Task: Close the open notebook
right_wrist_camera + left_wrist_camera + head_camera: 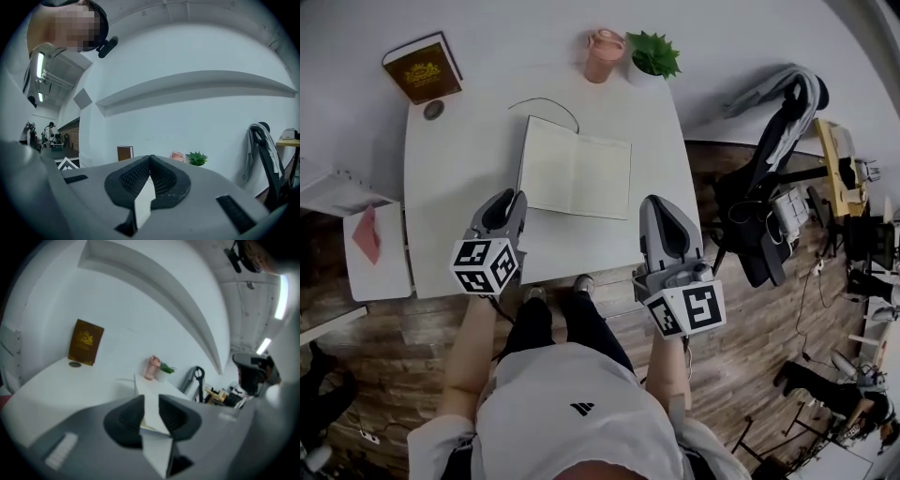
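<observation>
The open notebook (pixel 575 173) lies flat with blank cream pages in the middle of the white table (pixel 459 187). My left gripper (pixel 514 197) hovers at the notebook's near left corner, over the table's front part. Its jaws stand apart, and in the left gripper view the notebook (pixel 149 389) shows through the gap of the left gripper (pixel 151 398), with nothing pressed between the pads. My right gripper (pixel 662 202) is at the table's front right edge, just right of the notebook's near right corner. In the right gripper view its tips (pixel 150 158) meet, with nothing between them.
A brown book (pixel 422 67) leans on the wall at the back left, with a small dark disc (pixel 434 110) before it. A pink cup (pixel 604 54) and a green plant (pixel 653 53) stand at the back. A thin black cable (pixel 546 101) lies behind the notebook. An office chair (pixel 778 150) stands to the right.
</observation>
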